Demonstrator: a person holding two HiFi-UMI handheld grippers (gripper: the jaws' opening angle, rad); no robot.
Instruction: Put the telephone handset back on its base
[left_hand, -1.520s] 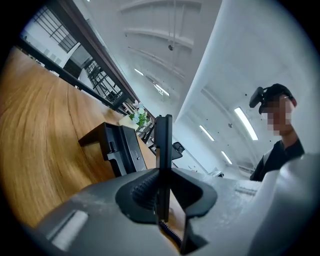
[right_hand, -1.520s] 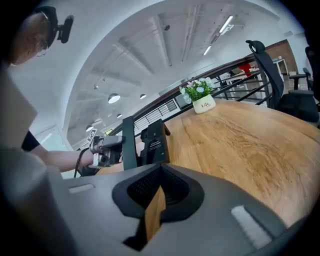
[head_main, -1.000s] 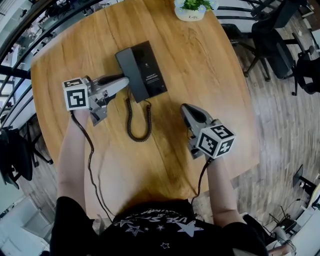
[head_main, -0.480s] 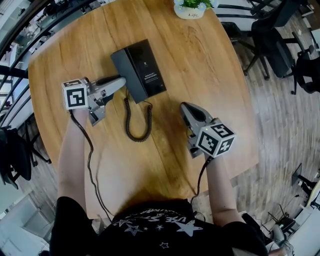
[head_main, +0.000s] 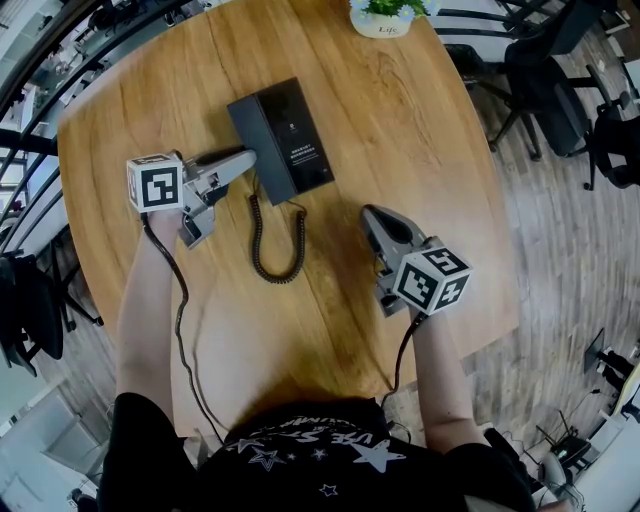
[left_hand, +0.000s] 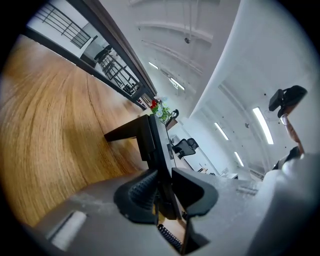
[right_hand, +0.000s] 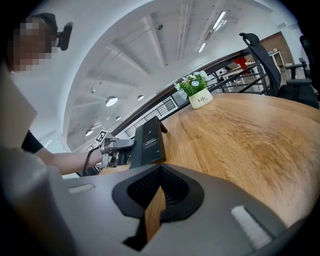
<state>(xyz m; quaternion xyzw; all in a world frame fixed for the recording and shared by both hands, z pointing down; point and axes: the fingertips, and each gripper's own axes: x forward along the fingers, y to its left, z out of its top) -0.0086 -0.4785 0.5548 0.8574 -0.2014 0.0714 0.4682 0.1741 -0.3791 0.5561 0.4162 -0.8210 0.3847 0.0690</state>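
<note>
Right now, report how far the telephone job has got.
Done, apparently: the black handset lies along the left of the black rectangular telephone base on the wooden table, coiled cord trailing. In hand: the left gripper is opening its jaws with the handset's edge between them. Left: draw that gripper clear. The right gripper sits shut and empty.

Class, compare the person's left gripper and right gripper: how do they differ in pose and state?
The left gripper has its fingers opening with the telephone handset between them; the right gripper's fingers are shut on nothing. The left gripper points sideways at the handset; the right gripper points forward, apart from it. Both are held over the wooden table.
</note>
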